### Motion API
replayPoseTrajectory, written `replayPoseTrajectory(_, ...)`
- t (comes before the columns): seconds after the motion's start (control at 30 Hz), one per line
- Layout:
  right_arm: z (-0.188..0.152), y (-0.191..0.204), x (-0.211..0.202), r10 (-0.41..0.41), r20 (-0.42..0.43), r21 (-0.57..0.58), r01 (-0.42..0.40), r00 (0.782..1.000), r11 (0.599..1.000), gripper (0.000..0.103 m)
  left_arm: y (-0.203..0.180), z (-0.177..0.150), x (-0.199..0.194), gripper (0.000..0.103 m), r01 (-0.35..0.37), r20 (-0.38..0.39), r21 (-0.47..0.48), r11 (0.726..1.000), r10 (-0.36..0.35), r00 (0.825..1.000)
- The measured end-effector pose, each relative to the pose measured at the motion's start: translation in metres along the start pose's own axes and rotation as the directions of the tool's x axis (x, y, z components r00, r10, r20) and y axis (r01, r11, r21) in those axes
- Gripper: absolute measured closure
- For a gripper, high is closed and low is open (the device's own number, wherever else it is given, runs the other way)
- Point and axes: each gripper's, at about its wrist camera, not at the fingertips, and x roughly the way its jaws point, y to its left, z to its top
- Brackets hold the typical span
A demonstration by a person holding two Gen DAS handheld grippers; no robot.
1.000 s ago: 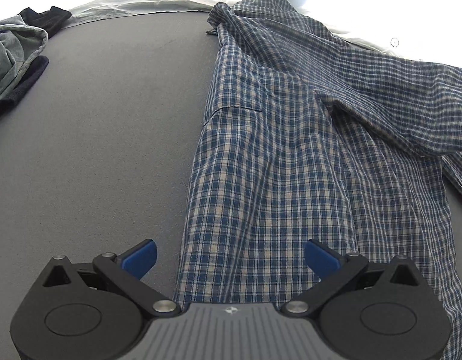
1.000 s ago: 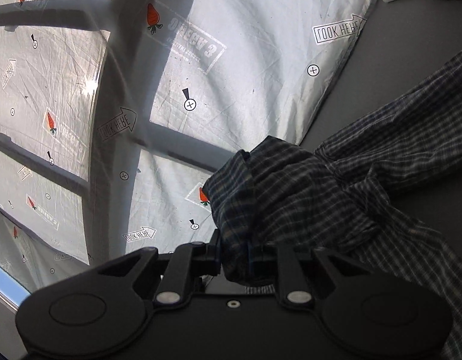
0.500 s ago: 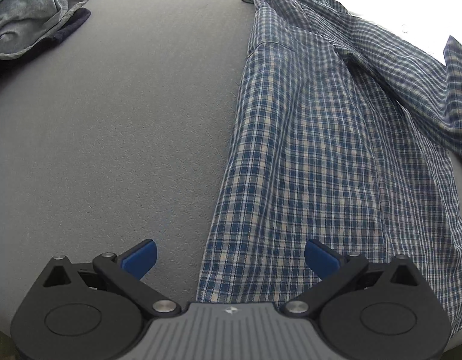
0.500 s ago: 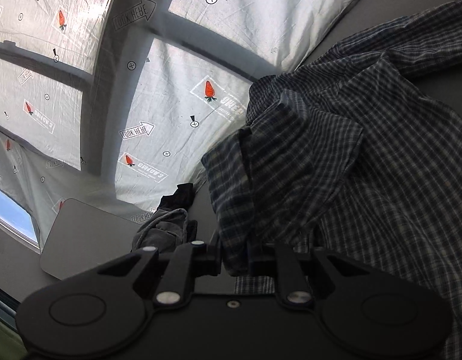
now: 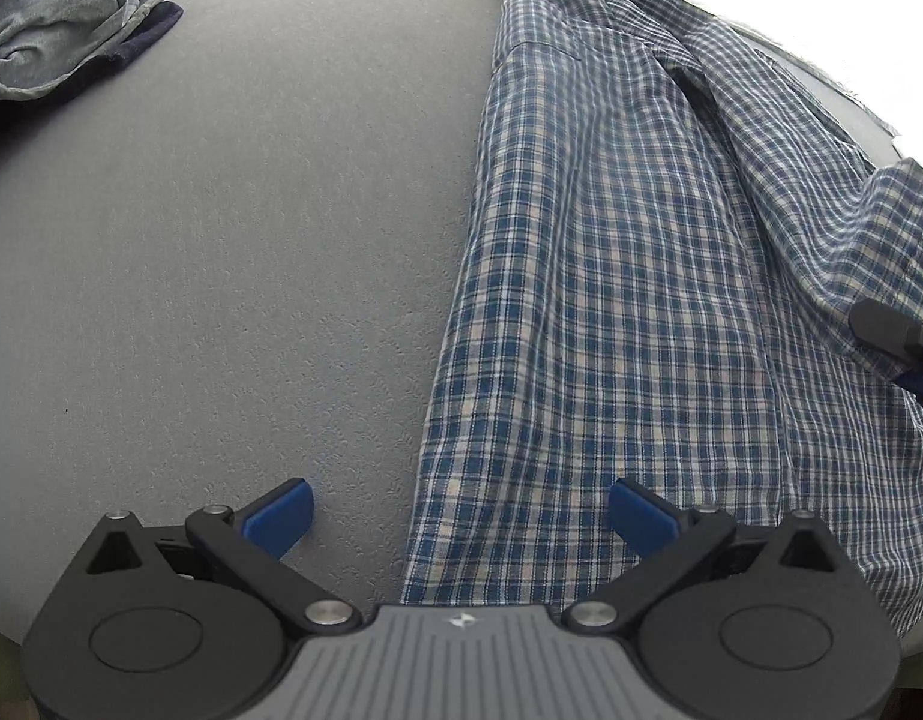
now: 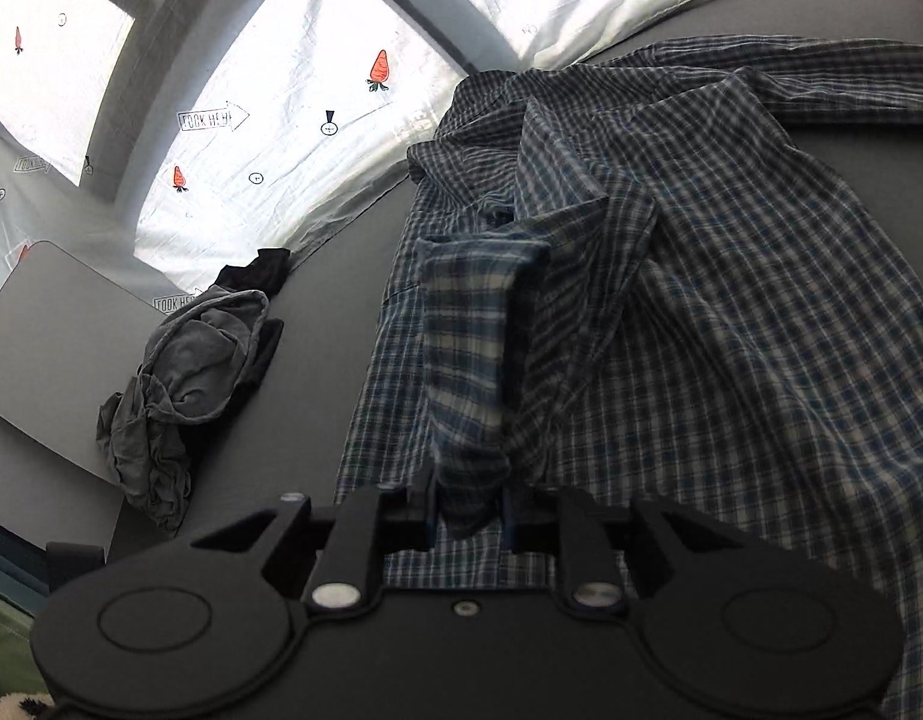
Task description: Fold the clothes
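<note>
Two grippers on one shirt (image 5: 611, 276), spread across the grey surface (image 5: 221, 240). Our right gripper (image 6: 470, 516) has its fingers pinched on a cuff over the shirt; left gripper (image 5: 458, 516) is wide open, empty, at the hem. Cuff could slip and bunch up the fold.

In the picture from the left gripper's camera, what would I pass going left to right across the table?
Crumpled grey garment on a dark navy cloth → bare grey tabletop → blue-and-white plaid shirt laid out flat → black tip of the right gripper pinching the shirt.

shirt (image 5: 611, 300) cut off R edge | sleeve cuff (image 6: 470, 372) blurred
</note>
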Motion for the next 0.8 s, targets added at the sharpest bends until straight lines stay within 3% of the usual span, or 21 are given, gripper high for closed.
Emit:
replayPoseTrajectory(0.07, -0.002, -0.003, -0.001, -0.030, 0.000, -0.001, 0.030, 1.000, 1.000, 0.073, 0.001, -0.001, -0.001, 0.000, 0.001, 0.001, 0.002, 1.000, -0.001, 1.000)
replayPoseTrajectory(0.17, -0.002, -0.008, -0.003, -0.055, 0.013, 0.015, 0.055, 0.998, 0.998, 0.056, 0.004, 0.000, -0.001, 0.000, -0.001, 0.002, -0.011, 1.000, 0.001, 1.000)
replayPoseTrajectory(0.43, 0.010, -0.018, -0.011, -0.109, 0.078, 0.057, 0.105, 0.991, 0.993, 0.054, 0.007, 0.004, 0.001, 0.000, -0.012, 0.005, -0.032, 0.999, 0.012, 1.000)
replayPoseTrajectory(0.8, 0.030, -0.009, -0.005, -0.239, 0.179, -0.009, 0.245, 0.954, 0.970, 0.046, 0.019, 0.003, -0.006, 0.000, -0.028, 0.031, -0.108, 0.994, 0.031, 0.999)
